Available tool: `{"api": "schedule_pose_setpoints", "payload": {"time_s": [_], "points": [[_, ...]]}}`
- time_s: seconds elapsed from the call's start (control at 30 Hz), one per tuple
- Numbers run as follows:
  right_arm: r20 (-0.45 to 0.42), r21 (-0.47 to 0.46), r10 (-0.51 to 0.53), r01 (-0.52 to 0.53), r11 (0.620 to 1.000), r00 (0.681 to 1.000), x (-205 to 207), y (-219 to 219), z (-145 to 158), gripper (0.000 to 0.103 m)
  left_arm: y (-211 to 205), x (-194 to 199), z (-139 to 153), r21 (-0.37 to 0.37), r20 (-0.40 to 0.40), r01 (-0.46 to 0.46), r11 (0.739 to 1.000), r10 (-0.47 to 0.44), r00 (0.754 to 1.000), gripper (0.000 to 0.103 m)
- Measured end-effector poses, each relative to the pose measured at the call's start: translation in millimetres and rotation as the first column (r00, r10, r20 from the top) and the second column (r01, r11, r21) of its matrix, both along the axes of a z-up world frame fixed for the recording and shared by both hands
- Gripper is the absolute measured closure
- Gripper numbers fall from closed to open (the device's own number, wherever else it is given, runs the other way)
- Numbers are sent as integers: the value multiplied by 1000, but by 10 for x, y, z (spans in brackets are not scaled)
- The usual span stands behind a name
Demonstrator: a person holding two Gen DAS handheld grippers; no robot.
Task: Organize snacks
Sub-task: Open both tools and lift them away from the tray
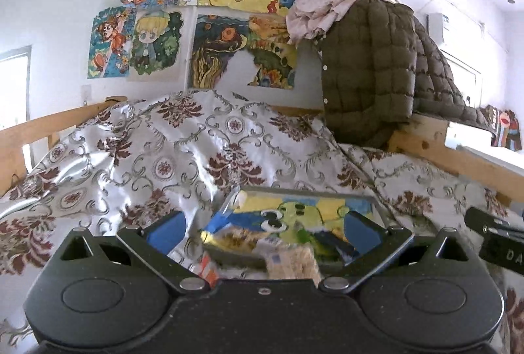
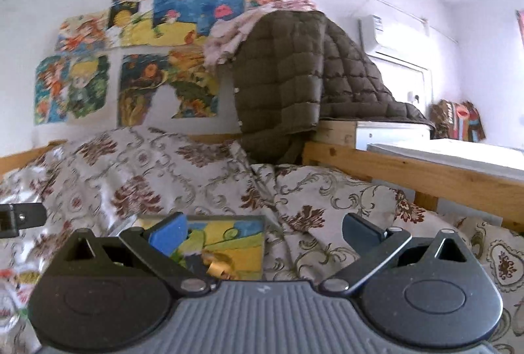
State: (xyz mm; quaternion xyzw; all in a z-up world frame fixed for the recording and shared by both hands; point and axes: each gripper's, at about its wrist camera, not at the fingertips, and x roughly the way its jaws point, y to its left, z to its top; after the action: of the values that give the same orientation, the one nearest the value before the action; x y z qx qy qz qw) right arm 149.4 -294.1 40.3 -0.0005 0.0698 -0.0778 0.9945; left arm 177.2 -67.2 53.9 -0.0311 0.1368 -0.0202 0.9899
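Snack packets lie in a heap inside a clear box whose floor carries a yellow, blue and green cartoon picture; the box sits on a floral bedspread directly under the left gripper. That gripper is spread wide, its blue-padded fingers straddling the heap and gripping nothing. Among the packets I can make out a foil bag with a blue stripe, a pale one showing beige crackers, and an orange-and-white corner low at the left, at least 3 in all, though blur hides their labels.

From the right wrist view, the right gripper is also wide and empty, hovering above the right edge of the same box, where a small gold-wrapped piece rests on the picture. More red-and-white packets appear to lie on the cloth at the far left, outside the box; they are too smeared to name.

My reading is that the step in hand is sorting what sits in the box. To do it well, lower the left fingers over 1 packet only, pinch it by a flat sealed edge rather than its puffed middle, and keep clear of the box wall so the box does not slide on the slippery fabric. The right gripper could steady the rim meanwhile.
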Motion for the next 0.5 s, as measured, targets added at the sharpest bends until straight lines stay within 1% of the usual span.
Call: {"api": "schedule_pose_setpoints", "payload": {"time_s": [0.1,0.17,0.23,0.33,0.5], "points": [[-3,-24,12,-12,1000,1000,-184,121,-5,0,83,-153,-98,-6,-60,18,1000,-18,998,1],[-9,-29,19,-20,999,1000,-306,180,-24,0,145,-260,-172,-10,-79,28,1000,-29,996,1],[-26,-25,29,-29,999,999,-408,223,-47,0,175,-345,-241,13,-94,30,999,-29,995,1],[-63,-4,37,-37,999,997,-519,258,-97,0,234,-456,-319,40,-97,26,999,-22,995,1],[-164,51,70,-62,997,984,-636,297,-216,0,368,-563,-410,20,-137,12,1000,-9,991,1]]}}
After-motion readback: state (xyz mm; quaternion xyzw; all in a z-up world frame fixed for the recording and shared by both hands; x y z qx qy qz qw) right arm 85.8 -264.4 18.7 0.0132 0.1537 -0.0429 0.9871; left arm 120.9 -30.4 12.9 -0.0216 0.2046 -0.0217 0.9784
